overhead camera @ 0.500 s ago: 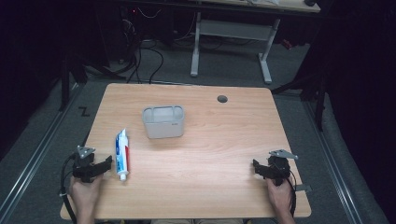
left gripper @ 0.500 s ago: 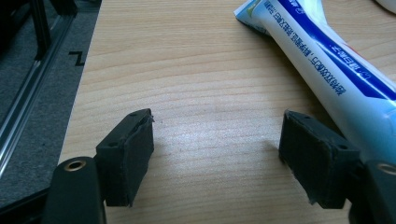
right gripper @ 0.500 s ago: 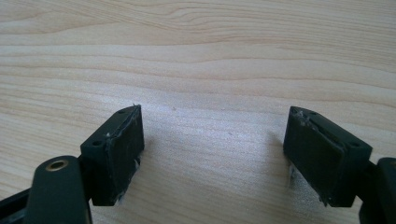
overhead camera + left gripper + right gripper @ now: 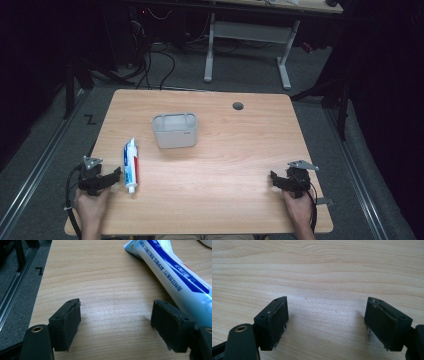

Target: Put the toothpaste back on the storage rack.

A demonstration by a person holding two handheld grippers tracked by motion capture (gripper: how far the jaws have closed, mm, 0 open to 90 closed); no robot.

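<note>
The left gripper [image 4: 112, 176] rests low at the table's [image 4: 225, 150] near left corner, jaws spread wide with nothing between. The right gripper [image 4: 275, 180] sits at its near right corner, jaws likewise apart.

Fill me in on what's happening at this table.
A person sits at a wooden table with a gripper in each hand. The left gripper rests near the table's front left, its fingers spread open just beside a toothpaste tube that lies flat, not gripped. The right gripper rests at the front right, also open with bare wood between its fingers. A grey container stands past the tube, nearer the middle. Nothing is held.
</note>
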